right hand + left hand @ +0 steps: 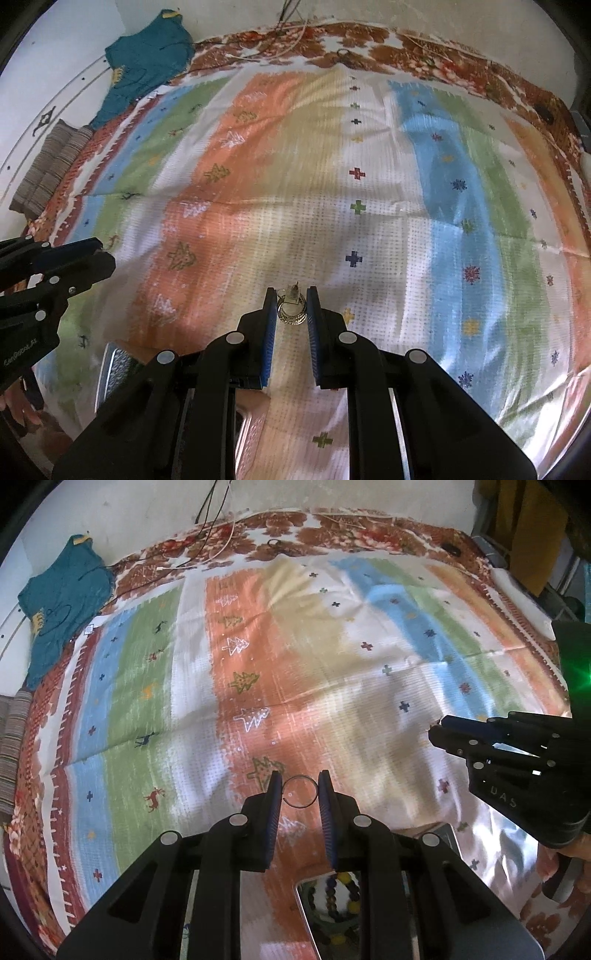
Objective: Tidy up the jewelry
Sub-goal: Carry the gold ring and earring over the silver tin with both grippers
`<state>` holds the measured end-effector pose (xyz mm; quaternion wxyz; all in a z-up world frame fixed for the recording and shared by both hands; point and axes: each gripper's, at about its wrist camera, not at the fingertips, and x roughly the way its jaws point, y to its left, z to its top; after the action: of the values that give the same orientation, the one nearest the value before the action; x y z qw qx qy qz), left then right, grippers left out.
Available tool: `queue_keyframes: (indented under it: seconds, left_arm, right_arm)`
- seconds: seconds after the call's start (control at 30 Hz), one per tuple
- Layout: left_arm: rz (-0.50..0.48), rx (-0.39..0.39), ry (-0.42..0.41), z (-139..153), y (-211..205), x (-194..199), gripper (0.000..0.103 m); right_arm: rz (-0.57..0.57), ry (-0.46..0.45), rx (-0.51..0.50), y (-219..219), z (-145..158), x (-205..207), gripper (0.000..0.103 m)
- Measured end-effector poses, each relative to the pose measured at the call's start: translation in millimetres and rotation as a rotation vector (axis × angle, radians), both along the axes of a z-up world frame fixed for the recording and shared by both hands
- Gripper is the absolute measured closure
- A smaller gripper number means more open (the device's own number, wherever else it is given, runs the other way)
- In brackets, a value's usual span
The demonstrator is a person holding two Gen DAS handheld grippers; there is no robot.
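a thin wire ring (300, 792) is pinched between the blue-padded fingertips of the left gripper (298, 788), held clear above the striped cloth (369, 686) that is spread over the bed. a small cluster of gold hoops with a pin (291, 308) is clamped in the same way at the tips of the right gripper (291, 306), whose jaws are drawn in narrow around it. a metal tray (304, 904) holding a beaded necklace (338, 893) is seen below the left gripper. a teal garment (147, 62) is lying at the far left edge of the bed.
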<state>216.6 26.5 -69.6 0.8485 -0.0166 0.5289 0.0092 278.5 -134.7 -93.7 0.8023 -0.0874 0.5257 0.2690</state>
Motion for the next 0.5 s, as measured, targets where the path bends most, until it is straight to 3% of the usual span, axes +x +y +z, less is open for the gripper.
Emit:
queue_keyframes:
  seconds: [0.5]
  left_arm:
    - [0.009,-0.027,-0.018,8,1,-35,0.084]
  right_arm:
    - [0.026,-0.04,-0.024,-8,13,-31,0.086]
